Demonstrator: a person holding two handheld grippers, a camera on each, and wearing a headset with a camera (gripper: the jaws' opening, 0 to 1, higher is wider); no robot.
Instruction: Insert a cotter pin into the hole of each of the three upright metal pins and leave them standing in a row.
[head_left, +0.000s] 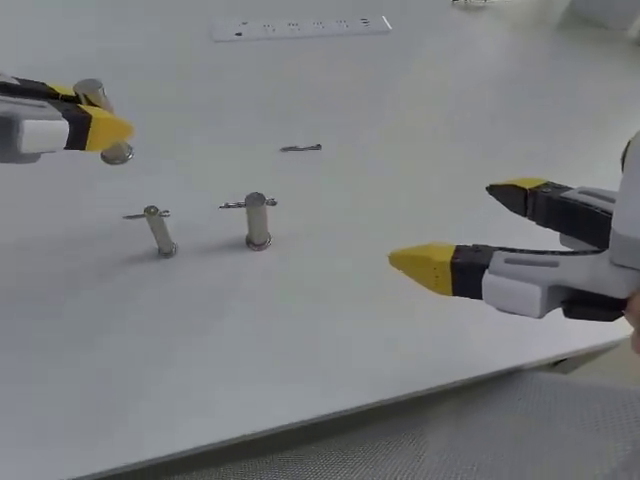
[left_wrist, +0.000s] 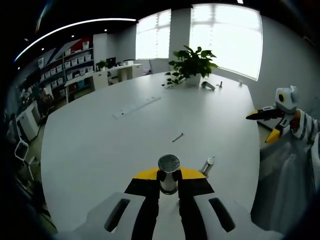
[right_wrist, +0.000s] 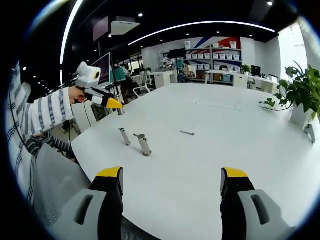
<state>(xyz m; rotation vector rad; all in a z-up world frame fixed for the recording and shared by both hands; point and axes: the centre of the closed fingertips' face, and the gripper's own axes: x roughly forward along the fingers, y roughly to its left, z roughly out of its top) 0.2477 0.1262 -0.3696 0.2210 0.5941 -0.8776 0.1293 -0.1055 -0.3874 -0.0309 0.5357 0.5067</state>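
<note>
**A:** How many are finished?

**B:** Two, by the look of it. Left of centre in the head view, the upright pin (head_left: 258, 222) has a cotter pin (head_left: 240, 204) through its top. The leaning pin (head_left: 160, 232) just beside it carries one as well, though it tilts rather than standing straight.

**A:** And the last one?

**B:** The third pin (left_wrist: 169, 170) is clamped between the jaws of the left gripper (left_wrist: 169, 176), at the upper left of the head view. Nothing crosses its top. I cannot tell whether its foot touches the table (head_left: 330, 330) or hangs just above it.

**A:** Where is its cotter pin?

**B:** The loose cotter pin (head_left: 301, 148) lies flat above centre, well apart from the pins.

**A:** The other tool?

**B:** The right gripper (head_left: 445, 225) hovers at the right edge, jaws wide apart and holding nothing.

**A:** So what remains?

**B:** I judge about a third of the job. The loose cotter pin must be picked up and threaded through the third pin. That pin then goes in line with the others, and the leaning pin probably needs straightening.
</note>
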